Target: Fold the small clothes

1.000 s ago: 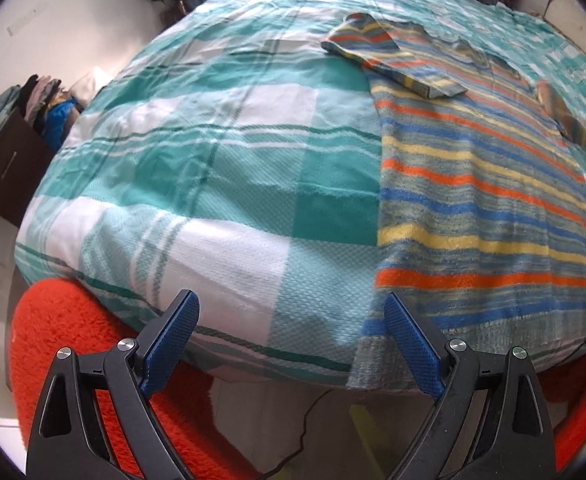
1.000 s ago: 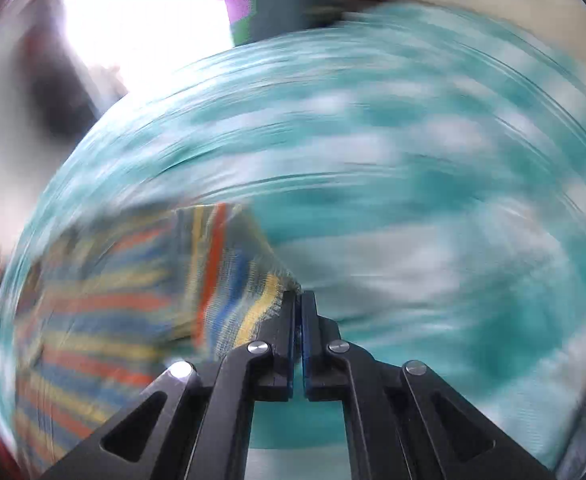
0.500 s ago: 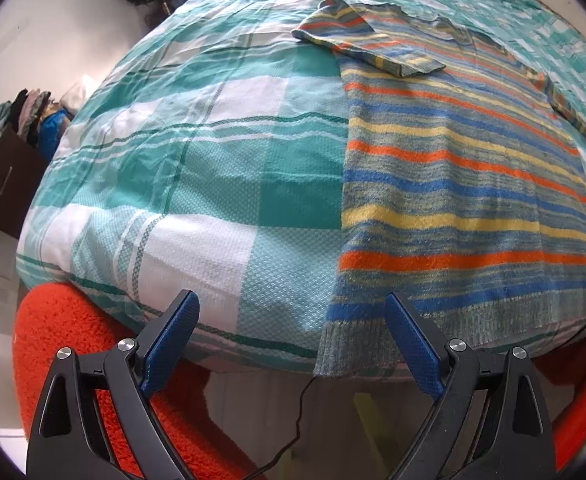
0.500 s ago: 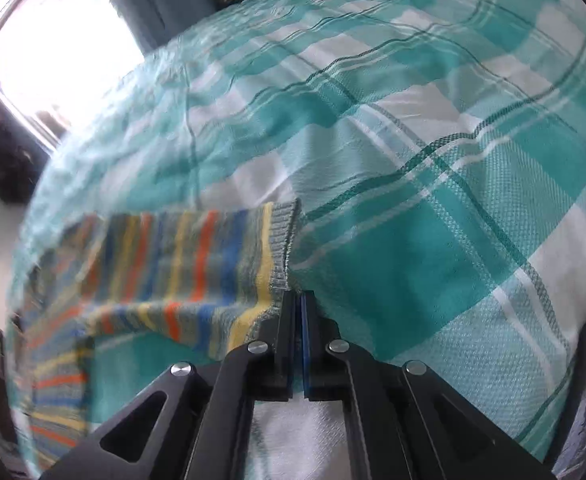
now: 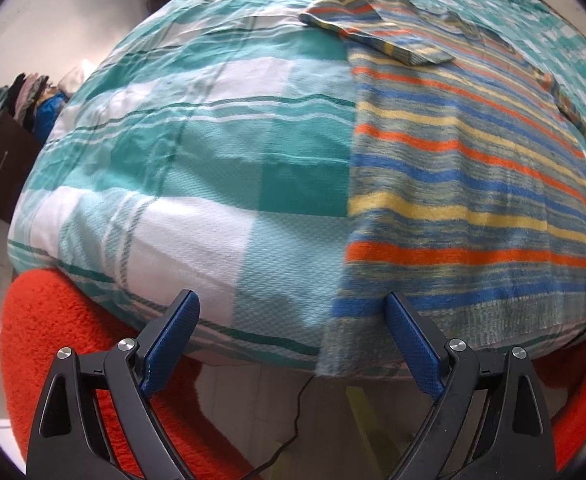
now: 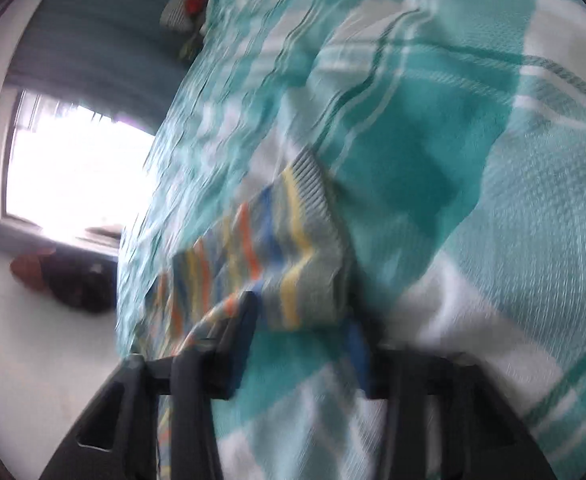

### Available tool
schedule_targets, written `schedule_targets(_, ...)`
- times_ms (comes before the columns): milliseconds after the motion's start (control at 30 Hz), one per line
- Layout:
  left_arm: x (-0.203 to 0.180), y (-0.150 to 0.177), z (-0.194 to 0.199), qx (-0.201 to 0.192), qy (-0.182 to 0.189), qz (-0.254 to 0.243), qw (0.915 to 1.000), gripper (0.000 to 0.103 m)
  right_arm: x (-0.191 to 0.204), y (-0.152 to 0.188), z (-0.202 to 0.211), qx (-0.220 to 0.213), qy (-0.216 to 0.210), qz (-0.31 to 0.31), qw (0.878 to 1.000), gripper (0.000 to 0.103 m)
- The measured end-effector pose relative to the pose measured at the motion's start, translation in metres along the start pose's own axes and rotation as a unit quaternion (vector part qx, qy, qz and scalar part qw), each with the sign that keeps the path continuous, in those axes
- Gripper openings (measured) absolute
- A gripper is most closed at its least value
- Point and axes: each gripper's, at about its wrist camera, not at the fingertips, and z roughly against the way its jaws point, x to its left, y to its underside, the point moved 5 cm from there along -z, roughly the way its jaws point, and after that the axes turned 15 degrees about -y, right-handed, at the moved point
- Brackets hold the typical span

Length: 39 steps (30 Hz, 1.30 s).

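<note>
The bed (image 5: 213, 152), under its teal-and-white checked cover, carries the whole job. The striped knit sweater (image 5: 453, 184) lies flat on its right half, with the hem hanging just over the near edge.

The big change is on your right side. Half a second ago your right gripper (image 6: 299, 340) was pressed together on the cuff of the right sleeve (image 6: 293, 248). Now its jaws stand spread, and the cuff lies on the bedcover just ahead of the gap, with neither pad pressing on it. The right wrist view is blurred and tilted, so you are still rolling and dropping that hand as you let go.

That reads as a release: the sleeve has been set down and is no longer carried. In the left wrist view it seems to run along the sweater's right edge rather than across the chest, so check whether it landed where you wanted it.

The left sleeve (image 5: 377, 28) has not changed. It is folded inward over the upper chest, as it was a second ago.

Your left gripper (image 5: 293, 320) has barely moved. It hangs spread and empty over the near edge of the bed, with its right pad just beside the hem's left corner.

With both sleeves down, the hem looks like your next hold, for folding the body.
</note>
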Motion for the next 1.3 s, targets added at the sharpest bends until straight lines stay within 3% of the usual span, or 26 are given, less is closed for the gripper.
schedule_targets(67, 0.009, 0.0, -0.002, 0.004, 0.0, 0.013, 0.9999, 0.094, 0.001, 0.003, 0.011, -0.006, 0.034, 0.0, 0.999, 0.004)
schedule_targets(133, 0.013, 0.0, -0.005, 0.012, 0.002, 0.023, 0.9997, 0.094, 0.013, 0.002, 0.02, -0.013, 0.077, 0.052, 0.996, 0.003)
schedule_targets(200, 0.01, 0.0, -0.011, 0.021, 0.006, 0.021, 0.9996, 0.094, 0.012, 0.0, 0.012, 0.011, 0.13, 0.092, 0.987, 0.003)
schedule_targets(233, 0.009, -0.001, -0.011, 0.021, 0.004, 0.017, 0.9996, 0.094, 0.005, 0.003, 0.003, 0.035, 0.139, 0.081, 0.986, 0.004)
schedule_targets(367, 0.01, -0.009, 0.002, -0.002, -0.007, -0.001, 1.0, 0.094, 0.01, 0.003, 0.0, 0.047, 0.149, 0.107, 0.982, 0.006)
schedule_targets(467, 0.024, -0.026, 0.023, -0.027, -0.008, 0.001, 0.9996, 0.094, 0.018, 0.008, 0.008, 0.053, 0.14, 0.128, 0.98, 0.028)
schedule_targets(533, 0.038, -0.05, 0.049, -0.062, 0.0, 0.011, 0.998, 0.094, 0.027, 0.015, 0.027, 0.037, 0.149, 0.149, 0.977, 0.06)
schedule_targets(600, 0.046, -0.078, 0.077, -0.102, 0.01, 0.013, 0.9946, 0.094, 0.038, 0.023, 0.053, 0.006, 0.174, 0.183, 0.968, 0.07)
schedule_targets(633, 0.046, -0.087, 0.088, -0.119, 0.015, 0.011, 0.9928, 0.095, 0.047, 0.032, 0.07, -0.009, 0.182, 0.203, 0.962, 0.07)
schedule_targets(733, 0.032, -0.132, 0.128, -0.183, 0.043, -0.015, 0.9821, 0.097, 0.067, 0.06, 0.099, -0.02, 0.169, 0.236, 0.957, 0.07)
schedule_targets(800, 0.012, -0.156, 0.14, -0.208, 0.064, -0.043, 0.9751, 0.099, 0.085, 0.093, 0.108, -0.003, 0.143, 0.265, 0.953, 0.07)
schedule_targets(933, -0.054, -0.184, 0.113, -0.187, 0.096, -0.119, 0.9704, 0.099, 0.116, 0.185, 0.102, 0.061, 0.086, 0.346, 0.932, 0.074)
schedule_targets(1033, -0.112, -0.187, 0.067, -0.169, 0.074, -0.174, 0.9674, 0.097, 0.122, 0.251, 0.084, 0.115, 0.059, 0.386, 0.913, 0.074)
schedule_targets(1100, -0.146, -0.184, 0.034, -0.188, 0.022, -0.231, 0.9542, 0.086, 0.124, 0.276, 0.072, 0.157, 0.045, 0.403, 0.9, 0.074)
schedule_targets(1167, -0.158, -0.184, 0.012, -0.187, -0.006, -0.25, 0.95, 0.077, 0.131, 0.298, 0.067, 0.185, 0.032, 0.438, 0.879, 0.074)
schedule_targets(1300, -0.164, -0.192, -0.019, -0.183, -0.018, -0.247, 0.9516, 0.068, 0.132, 0.318, 0.062, 0.212, 0.026, 0.466, 0.859, 0.074)
